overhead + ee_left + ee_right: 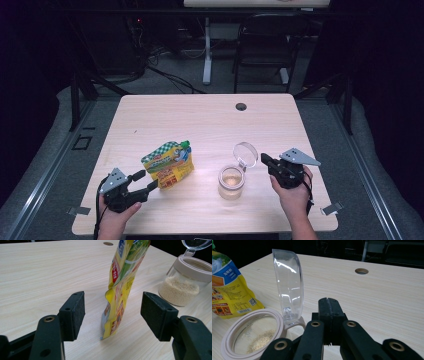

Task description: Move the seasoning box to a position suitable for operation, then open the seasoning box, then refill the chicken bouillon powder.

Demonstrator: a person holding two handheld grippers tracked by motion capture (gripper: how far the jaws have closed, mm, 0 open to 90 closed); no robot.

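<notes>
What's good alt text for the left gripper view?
Open left hand-held gripper straddles an upright yellow pouch on a light wood table, pads apart from it. Right behind stands a clear jar of pale grains, lid flipped up.

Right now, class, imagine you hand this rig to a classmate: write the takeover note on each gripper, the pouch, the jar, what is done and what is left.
Left gripper: open, jaws either side of the upright yellow pouch, not pressing it.
Right gripper: shut, empty, beside the jar.
Jar: lid flipped up, some grains at the bottom.
Done: jar opened.
Left, probably: grip the pouch and pour into the jar.
</notes>
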